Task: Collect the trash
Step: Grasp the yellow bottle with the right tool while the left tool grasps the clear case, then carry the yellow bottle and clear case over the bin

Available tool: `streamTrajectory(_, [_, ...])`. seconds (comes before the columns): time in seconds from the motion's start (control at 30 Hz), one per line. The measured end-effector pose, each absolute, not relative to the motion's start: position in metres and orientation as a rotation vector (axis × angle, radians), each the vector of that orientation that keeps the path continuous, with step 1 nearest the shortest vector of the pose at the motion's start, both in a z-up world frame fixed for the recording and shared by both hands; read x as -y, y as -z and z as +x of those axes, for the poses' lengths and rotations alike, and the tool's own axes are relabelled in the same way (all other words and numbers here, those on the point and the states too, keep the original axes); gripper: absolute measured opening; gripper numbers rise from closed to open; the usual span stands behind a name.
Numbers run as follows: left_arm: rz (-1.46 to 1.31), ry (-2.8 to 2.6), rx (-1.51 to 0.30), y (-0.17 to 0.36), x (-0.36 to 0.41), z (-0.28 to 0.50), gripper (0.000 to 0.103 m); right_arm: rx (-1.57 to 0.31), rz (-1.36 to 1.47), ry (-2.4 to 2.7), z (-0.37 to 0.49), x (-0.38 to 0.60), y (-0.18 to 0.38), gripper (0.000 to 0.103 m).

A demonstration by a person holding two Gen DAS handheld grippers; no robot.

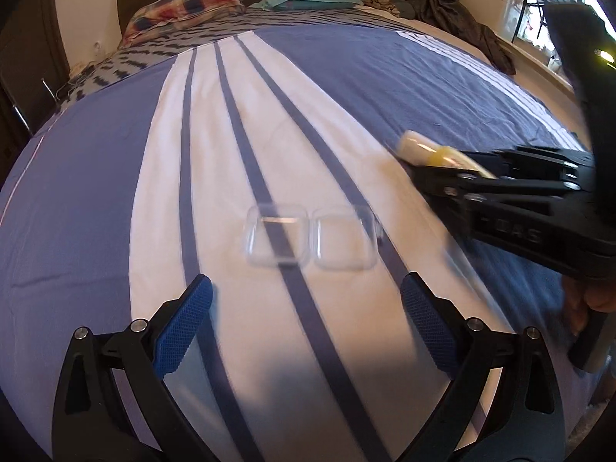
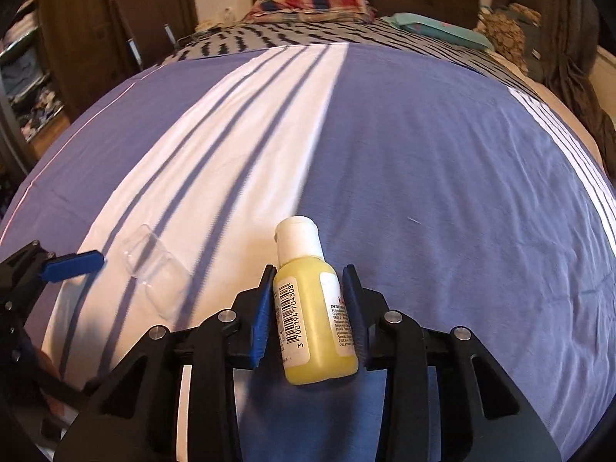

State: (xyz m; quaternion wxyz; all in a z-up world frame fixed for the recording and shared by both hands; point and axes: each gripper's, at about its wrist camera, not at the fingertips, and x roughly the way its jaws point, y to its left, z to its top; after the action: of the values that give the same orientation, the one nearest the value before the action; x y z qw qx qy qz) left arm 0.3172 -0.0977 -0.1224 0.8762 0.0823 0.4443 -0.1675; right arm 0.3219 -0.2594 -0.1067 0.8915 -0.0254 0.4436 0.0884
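A: Status on the right claw [image 2: 308,300]?

B: Clamped on the bottle [image 2: 313,308]. Blue pads press both sides of the yellow body, white cap pointing forward past the tips. Barcode label faces the camera.

A: Is the bottle lifted or on the bed?

B: Can't tell for sure. It sits over the bed [image 2: 423,154], above the blue part of the cover, just right of the white striped band.

A: Left claw [image 1: 306,319]?

B: Apart, nothing between the pads. It hovers low over the white band, aimed at the clear case [image 1: 310,241].

A: Where's the case exactly?

B: Lying open on the cover, two clear halves side by side. Left half sits across a dark stripe, right half on white. It's just ahead of the left claw's tips, not touching them. From the right wrist view it shows left of the bottle, near the left claw's blue pad.

A: Claws relative to each other?

B: Right one comes in from the right edge of the left view, beyond the case. Bottle and case are apart.

A: Anything else on the bed?

B: Pillows [image 1: 184,7] at the headboard, well away. View is a bit blurred.
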Motion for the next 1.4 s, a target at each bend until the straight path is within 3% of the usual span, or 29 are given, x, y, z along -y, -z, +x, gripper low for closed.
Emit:
streamTrajectory(0.27, [0.130, 0.364, -0.922, 0.125, 0.099, 0.342, 0.092, -0.915, -0.006, -0.153, 0.301, 0.281, 0.109, 0.035])
streamTrajectory(0.37, [0.125, 0.374, -0.913, 0.123, 0.098, 0.340, 0.075, -0.907, 0.018, -0.146, 0.295, 0.284, 0.110, 0.035])
streamTrajectory(0.57, [0.134, 0.371, -0.912, 0.120, 0.096, 0.321, 0.074, -0.900, 0.045, -0.147, 0.266, 0.283, 0.106, 0.034])
streamTrajectory(1.17, [0.109, 0.352, -0.858, 0.091, 0.062, 0.123, 0.074, -0.842, 0.014, -0.131, 0.080, 0.258, 0.077, 0.034])
streamTrajectory(1.4, [0.086, 0.359, -0.841, 0.100, 0.050, 0.035, 0.074, -0.856, 0.038, -0.168, -0.003, 0.250, 0.091, 0.034])
